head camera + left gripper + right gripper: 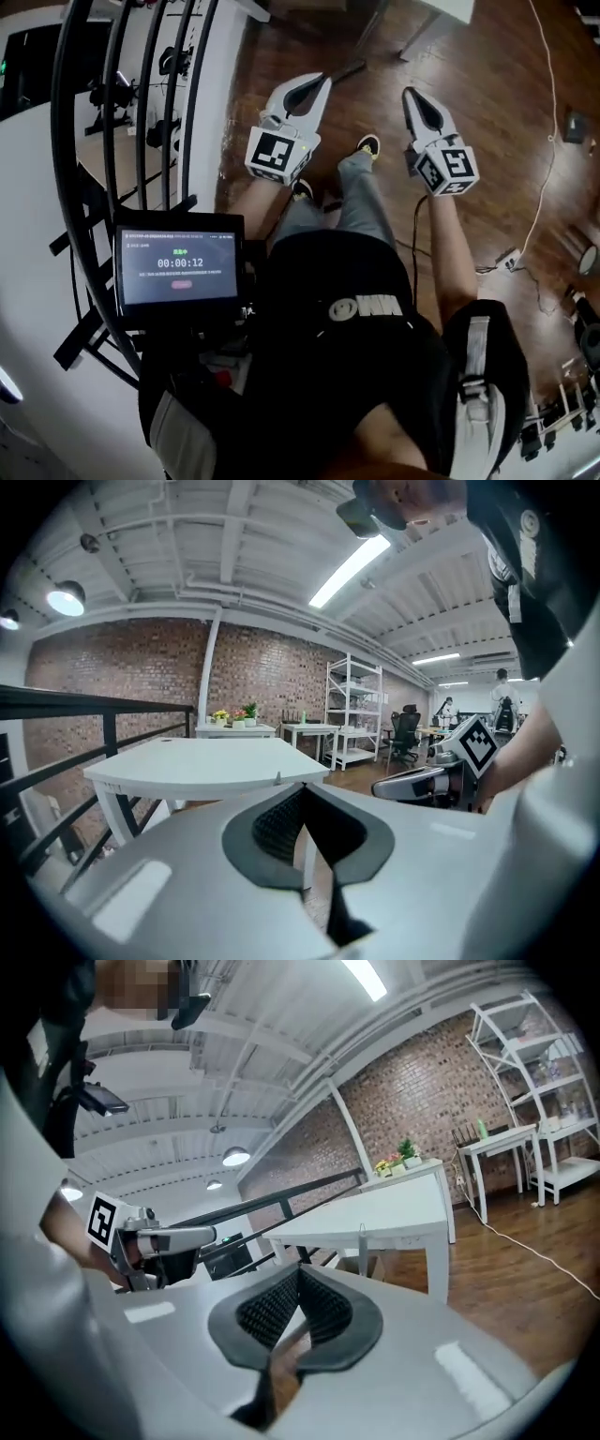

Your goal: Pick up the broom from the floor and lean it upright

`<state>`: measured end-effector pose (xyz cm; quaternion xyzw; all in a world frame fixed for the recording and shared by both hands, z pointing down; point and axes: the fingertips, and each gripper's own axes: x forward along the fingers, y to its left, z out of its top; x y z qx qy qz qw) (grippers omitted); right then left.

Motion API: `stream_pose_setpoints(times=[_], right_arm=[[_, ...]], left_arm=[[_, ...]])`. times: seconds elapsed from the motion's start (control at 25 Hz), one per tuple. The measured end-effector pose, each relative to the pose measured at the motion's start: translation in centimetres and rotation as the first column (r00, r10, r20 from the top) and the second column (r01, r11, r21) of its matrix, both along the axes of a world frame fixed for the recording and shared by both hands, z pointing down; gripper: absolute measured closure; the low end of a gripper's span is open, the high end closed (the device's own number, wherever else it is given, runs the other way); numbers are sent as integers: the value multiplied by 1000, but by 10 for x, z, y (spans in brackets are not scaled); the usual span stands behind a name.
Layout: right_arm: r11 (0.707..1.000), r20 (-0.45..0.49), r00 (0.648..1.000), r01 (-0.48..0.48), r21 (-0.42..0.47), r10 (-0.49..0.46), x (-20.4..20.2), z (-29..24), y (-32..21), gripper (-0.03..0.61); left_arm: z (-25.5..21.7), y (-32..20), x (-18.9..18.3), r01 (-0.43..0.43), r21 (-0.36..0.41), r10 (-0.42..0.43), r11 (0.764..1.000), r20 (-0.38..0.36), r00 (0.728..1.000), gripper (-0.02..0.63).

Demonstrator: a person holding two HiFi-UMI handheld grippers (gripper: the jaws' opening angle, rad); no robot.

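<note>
Both grippers are held up in front of the person, side by side and apart, above the wooden floor (487, 112). In the head view my left gripper (322, 82) is shut with nothing between its jaws, and my right gripper (411, 96) is shut and empty too. The left gripper view shows its jaws (302, 787) closed tip to tip, with the right gripper (422, 780) off to its side. The right gripper view shows its own jaws (300, 1269) closed as well. A dark slim stick (348, 68) lies on the floor past the left tip; I cannot tell whether it is the broom.
A black railing (112, 141) runs along the left, with a tablet screen (178, 265) mounted on it. A white table (202, 761) stands ahead of the grippers. A white cable (548, 141) and a power strip (509, 260) lie on the floor at the right.
</note>
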<state>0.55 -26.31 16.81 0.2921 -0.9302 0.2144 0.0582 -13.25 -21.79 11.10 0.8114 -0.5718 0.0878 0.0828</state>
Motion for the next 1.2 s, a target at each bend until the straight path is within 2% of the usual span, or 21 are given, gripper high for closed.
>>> stream_pose_setpoints(times=[0.08,0.24,0.36,0.48,0.56,0.72,0.88,1.0,1.08,1.2], right_arm=[[1000,21,1000,-3,6,3,-3,-11,20,575],[999,13,1000,-19,49,19,-31,-26,79,575],[996,11,1000,-23,87,23,-49,-42,160,575],[985,0,1000,-29,169,29,-61,-65,251,575],[982,1,999,-35,185,36,-58,-76,298,575],[979,1,1000,2,204,-2,-63,-99,355,575],[946,-2,998,59,318,-62,-88,-153,442,575],[935,28,995,83,345,-99,-102,-180,498,575],[931,8,994,96,351,-106,-107,-178,517,575],[934,-46,994,111,338,-102,-110,-159,528,575]], left_arm=[[-14,23,3,-7,27,6,1000,14,1000,597],[-27,89,-17,-56,73,57,996,-6,998,597],[-39,175,-31,-56,94,59,994,-26,998,597],[-59,267,-45,-14,158,22,987,-52,998,597],[-71,310,-41,-11,178,27,984,-87,996,597],[-86,351,-22,-67,191,88,979,-107,990,597],[-132,421,-19,-122,294,147,948,-66,987,597],[-157,462,-10,-155,345,172,926,-18,985,597],[-157,476,-5,-167,353,169,921,24,985,597],[-149,488,-6,-164,333,159,929,42,986,597]])
